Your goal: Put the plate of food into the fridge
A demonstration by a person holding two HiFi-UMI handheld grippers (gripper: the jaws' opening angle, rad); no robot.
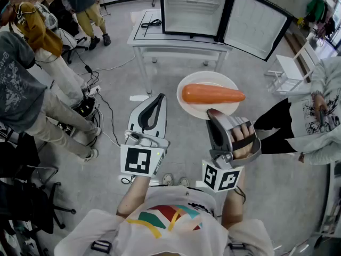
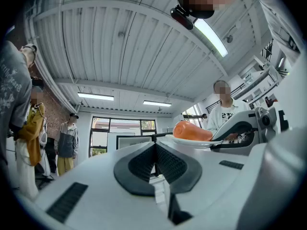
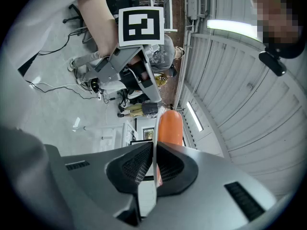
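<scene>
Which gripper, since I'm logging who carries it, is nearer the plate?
Right. The right gripper is shut on the plate at its near rim; the left gripper hangs beside its left edge, shut, not touching it.

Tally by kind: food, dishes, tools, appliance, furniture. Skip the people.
carrot: 1
plate: 1
fridge: 1
table: 1
tools: 2 (left tool shut, empty; right tool shut on plate)
Total: 6
</scene>
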